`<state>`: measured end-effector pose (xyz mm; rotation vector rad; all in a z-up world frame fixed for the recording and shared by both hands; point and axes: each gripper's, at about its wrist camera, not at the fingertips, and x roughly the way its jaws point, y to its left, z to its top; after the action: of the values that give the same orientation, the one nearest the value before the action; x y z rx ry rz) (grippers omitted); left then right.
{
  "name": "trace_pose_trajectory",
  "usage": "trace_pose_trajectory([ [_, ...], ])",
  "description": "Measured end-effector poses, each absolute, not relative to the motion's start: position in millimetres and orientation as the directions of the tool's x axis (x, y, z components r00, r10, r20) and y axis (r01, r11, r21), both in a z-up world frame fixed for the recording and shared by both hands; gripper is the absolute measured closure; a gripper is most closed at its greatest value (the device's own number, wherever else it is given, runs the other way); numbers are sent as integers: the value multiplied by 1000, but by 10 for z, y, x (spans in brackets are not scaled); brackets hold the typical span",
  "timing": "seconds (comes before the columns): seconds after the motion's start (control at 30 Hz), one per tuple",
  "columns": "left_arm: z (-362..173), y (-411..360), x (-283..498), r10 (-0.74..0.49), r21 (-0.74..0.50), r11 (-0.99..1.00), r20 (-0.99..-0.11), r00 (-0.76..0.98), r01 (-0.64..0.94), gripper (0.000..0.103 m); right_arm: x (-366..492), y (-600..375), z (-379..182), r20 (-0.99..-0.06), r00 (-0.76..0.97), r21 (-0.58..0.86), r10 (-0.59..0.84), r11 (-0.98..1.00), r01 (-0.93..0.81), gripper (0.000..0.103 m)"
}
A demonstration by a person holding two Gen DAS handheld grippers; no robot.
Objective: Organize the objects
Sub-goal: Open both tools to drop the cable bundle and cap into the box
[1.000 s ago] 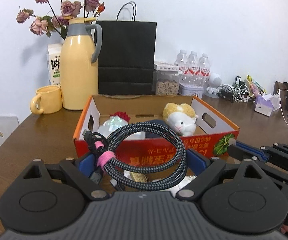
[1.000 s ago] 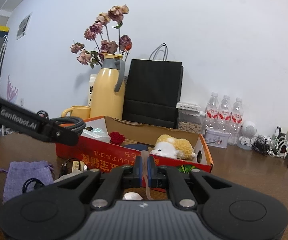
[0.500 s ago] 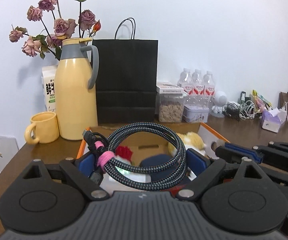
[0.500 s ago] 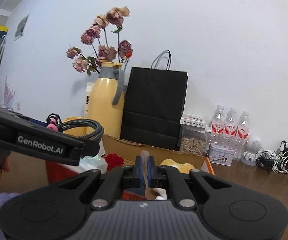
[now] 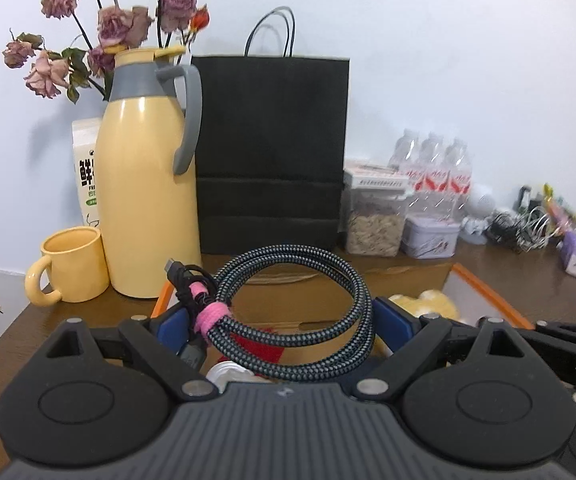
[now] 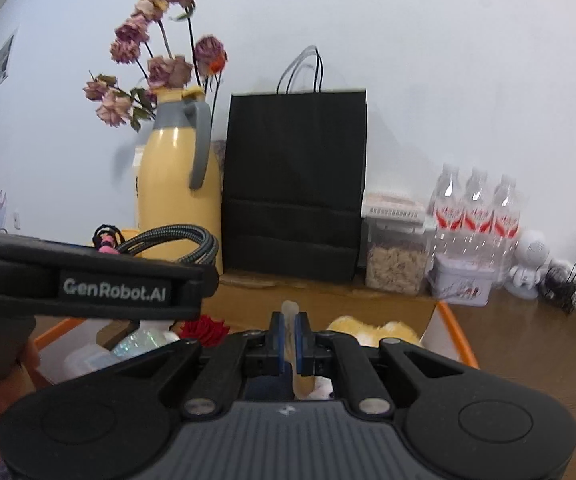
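The left gripper [image 5: 286, 322] holds one coiled cable [image 5: 291, 312] (bound by one pink tie) stretched between its wide-set jaws above one cardboard box [image 5: 483, 288], and the right gripper [image 6: 289, 338] is clamped tight on one thin pale strip [image 6: 289, 310] over the same box. In the box lie one yellow plush toy [image 6: 371, 330] and one red flower [image 6: 204, 328]. Behind the box stand one yellow jug [image 5: 148, 184], one yellow mug [image 5: 68, 270] left of it, one black paper bag [image 5: 272, 152], one jar [image 5: 373, 216], one tin [image 5: 429, 236] and three water bottles [image 5: 433, 172].
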<state>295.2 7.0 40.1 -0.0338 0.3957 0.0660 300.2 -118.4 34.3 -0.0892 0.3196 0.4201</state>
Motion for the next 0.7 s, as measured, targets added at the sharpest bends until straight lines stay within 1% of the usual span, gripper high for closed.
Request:
trace_pose_trajectory([
  [0.1, 334, 90, 3040, 69, -18, 996, -408, 910, -83, 9, 3060, -1193, 254, -352, 849, -7, 395, 906, -424, 99],
  [0.27, 267, 88, 3050, 69, -11, 997, -421, 905, -81, 8, 3069, -1215, 222, -362, 848, -3, 388, 909, -417, 98],
  [0.33, 257, 80, 3031, 69, -10, 997, -419, 905, -81, 7, 3069, -1211, 209, -369, 846, -8, 385, 909, -417, 96],
  [0.37, 252, 78, 3012, 64, -13, 997, -410, 910, -76, 2, 3063, -1215, 204, -375, 845, -8, 382, 910, -415, 91],
  [0.4, 249, 79, 2994, 61, -16, 997, -397, 916, -73, 0, 3062, -1216, 200, -379, 845, -9, 377, 912, -411, 90],
  [0.43, 251, 73, 2975, 68, -14, 997, -383, 921, -80, 0, 3052, -1222, 197, -378, 849, -10, 370, 915, -404, 88],
  [0.47, 253, 68, 2959, 73, -13, 996, -377, 923, -84, 0, 3047, -1230, 196, -377, 851, -10, 365, 917, -398, 77],
  [0.5, 261, 67, 2951, 72, -17, 996, -371, 926, -84, 0, 3045, -1240, 200, -378, 853, -7, 360, 920, -392, 56],
  [0.53, 265, 71, 2939, 70, -24, 996, -366, 928, -85, 0, 3042, -1251, 200, -377, 857, -6, 351, 925, -381, 43],
  [0.57, 266, 76, 2933, 74, -27, 996, -365, 928, -91, 0, 3040, -1264, 197, -373, 863, -5, 340, 929, -369, 20],
  [0.6, 267, 80, 2925, 78, -32, 995, -364, 928, -96, 0, 3036, -1278, 193, -368, 869, -5, 332, 933, -359, 7],
  [0.67, 270, 101, 2906, 80, -47, 994, -360, 930, -103, 0, 3024, -1299, 196, -360, 874, 1, 327, 937, -351, 4],
  [0.7, 271, 112, 2900, 83, -54, 993, -359, 930, -109, 0, 3025, -1303, 202, -360, 875, 3, 325, 938, -347, 0],
])
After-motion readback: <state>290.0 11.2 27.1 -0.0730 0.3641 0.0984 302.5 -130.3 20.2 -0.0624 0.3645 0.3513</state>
